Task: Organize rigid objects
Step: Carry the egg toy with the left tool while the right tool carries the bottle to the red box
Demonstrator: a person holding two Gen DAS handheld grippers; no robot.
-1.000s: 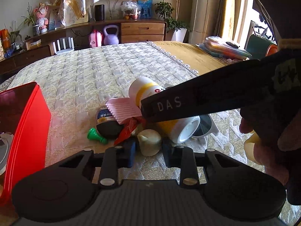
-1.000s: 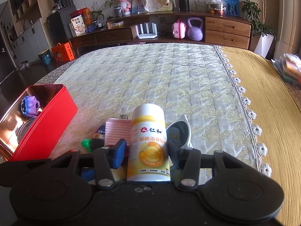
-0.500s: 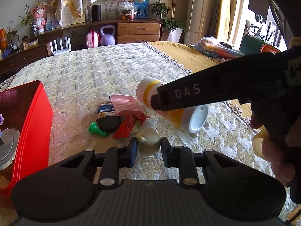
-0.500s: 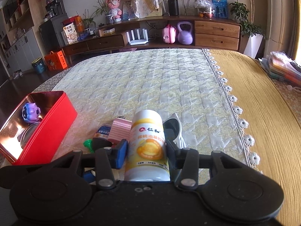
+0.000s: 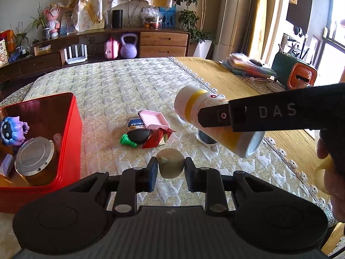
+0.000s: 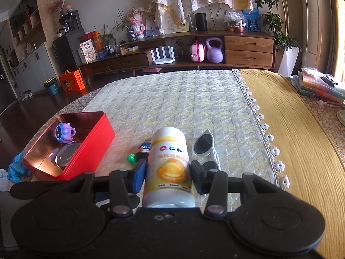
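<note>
Above the quilted bed, the left gripper pinches a small cream rounded object between its narrow jaws. Beside it, the right gripper clamps a white-and-yellow bottle lifted off the quilt. White sunglasses, a pink tray and a green piece lie near the red tin.

Right gripper grips white-and-yellow bottle above bedspread.
</note>
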